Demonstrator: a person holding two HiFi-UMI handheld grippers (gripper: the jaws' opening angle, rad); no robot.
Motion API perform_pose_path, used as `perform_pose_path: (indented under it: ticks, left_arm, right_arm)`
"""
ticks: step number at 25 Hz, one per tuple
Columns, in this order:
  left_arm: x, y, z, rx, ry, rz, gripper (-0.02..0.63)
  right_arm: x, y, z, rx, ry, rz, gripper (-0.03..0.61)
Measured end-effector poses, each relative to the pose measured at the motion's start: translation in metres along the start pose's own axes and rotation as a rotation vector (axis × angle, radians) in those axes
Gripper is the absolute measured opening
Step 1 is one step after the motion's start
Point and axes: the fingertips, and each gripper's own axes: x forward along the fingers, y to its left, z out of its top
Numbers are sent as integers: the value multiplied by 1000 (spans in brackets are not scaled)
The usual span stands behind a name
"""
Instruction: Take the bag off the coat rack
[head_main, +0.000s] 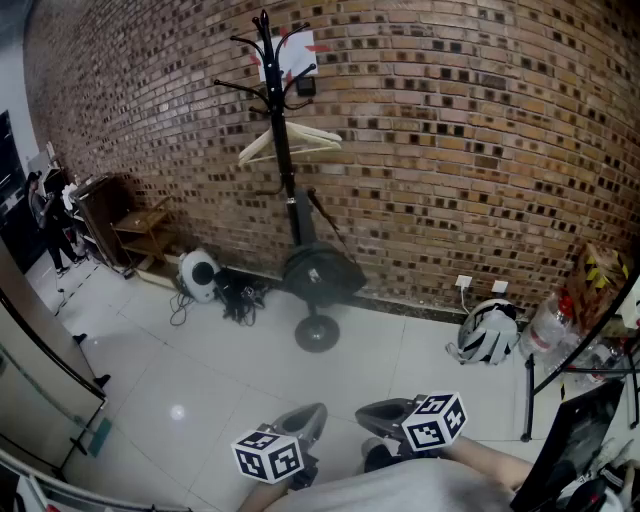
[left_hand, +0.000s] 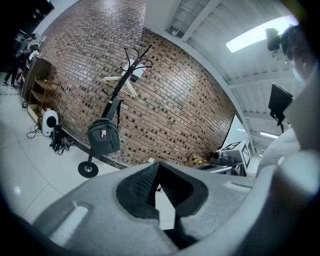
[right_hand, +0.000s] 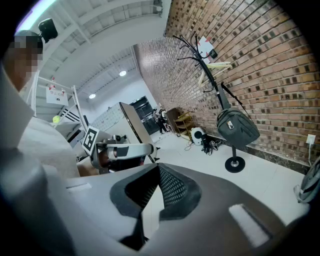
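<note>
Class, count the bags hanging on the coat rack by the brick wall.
1: a dark bag hangs low on the coat rack, just above its round base. No other shows in any view.

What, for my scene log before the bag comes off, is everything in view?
coat rack: one, black, against the brick wall
bag: one, dark grey, hanging low on the coat rack's pole
hanger: one, pale wood, on the coat rack above the bag
helmet: one, white and black, floor at right
round appliance: one, white, floor left of the coat rack
cables: one tangle, black, floor beside the round appliance
shelf: one, brown wood, far left by the brick wall
left gripper: one, grey, low in the head view, jaws shut, empty
right gripper: one, grey, beside it, jaws shut, empty
</note>
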Motion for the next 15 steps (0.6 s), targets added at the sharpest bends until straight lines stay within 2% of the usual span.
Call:
perform_pose_path:
  ticks: [3, 6, 11, 15]
  left_arm:
    - [13, 15, 8, -14, 2, 7, 2]
    - [32, 37, 21, -24, 4, 19, 2]
    - [82, 94, 45, -51, 24, 56, 2]
    - [140, 151, 85, -76, 26, 88, 2]
  right_arm:
    - [6, -12, 18, 62, -40, 50, 0]
    - [18, -42, 35, 59, -51, 38, 0]
    - [53, -114, 75, 76, -60, 52, 0]
    - [85, -179, 125, 39, -45, 74, 0]
